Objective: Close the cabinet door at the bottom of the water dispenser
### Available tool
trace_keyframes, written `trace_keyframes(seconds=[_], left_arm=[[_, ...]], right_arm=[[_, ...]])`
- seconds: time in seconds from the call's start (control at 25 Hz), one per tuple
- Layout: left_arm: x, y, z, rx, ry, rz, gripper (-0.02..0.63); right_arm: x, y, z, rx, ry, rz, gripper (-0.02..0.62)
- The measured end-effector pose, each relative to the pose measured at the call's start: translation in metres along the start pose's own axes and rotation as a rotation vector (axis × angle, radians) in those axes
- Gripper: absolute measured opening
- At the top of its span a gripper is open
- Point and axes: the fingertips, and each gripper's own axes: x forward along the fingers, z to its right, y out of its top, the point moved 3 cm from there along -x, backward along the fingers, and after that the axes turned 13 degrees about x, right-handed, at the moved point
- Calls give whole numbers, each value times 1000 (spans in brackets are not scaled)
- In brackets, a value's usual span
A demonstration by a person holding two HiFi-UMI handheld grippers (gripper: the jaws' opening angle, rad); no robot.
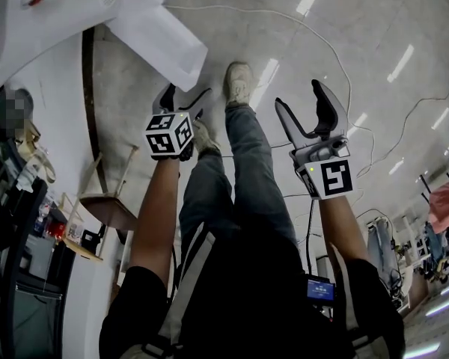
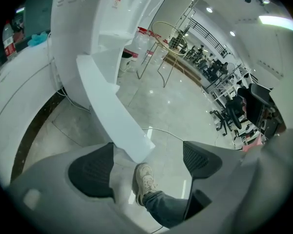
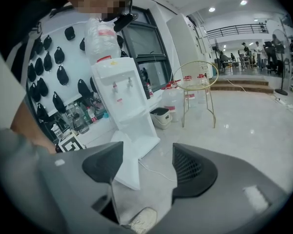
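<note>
Both claws are empty w/ jaws standing apart: left claw (image 1: 183,99) fairly wide, right claw (image 1: 299,99) about the same, nothing between the pads of either. The door (image 2: 115,111) is swung wide open off the base of the dispenser (image 2: 83,28), and neither claw touches it yet.

Risks as I see them:
- Door edge is thin. If I push w/ one open jaw tip, it could slide off or hook round the edge instead of driving it shut.
- Pushing near the hinge side would need more force and may rock the dispenser, which has a bottle on top.
- A cable (image 2: 161,130) runs across the floor by the door's free corner. It could snag the door or the shoe (image 2: 144,179) as I step in.
- Too soft a push, and the door prob. swings back open.

Position: from the left claw, the door's free corner sits ahead and below, lined up just above the gap btwn the jaws but clearly apart. From the right claw it's further off, ahead and to the left, so the left claw looks the better one to use.
</note>
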Motion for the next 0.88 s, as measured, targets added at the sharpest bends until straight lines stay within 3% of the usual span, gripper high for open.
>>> trace_keyframes(seconds=[0.88], left_arm=[[41, 69, 33, 128, -226, -20, 434]], right_arm=[[2, 33, -15, 41, -135, 55, 298]])
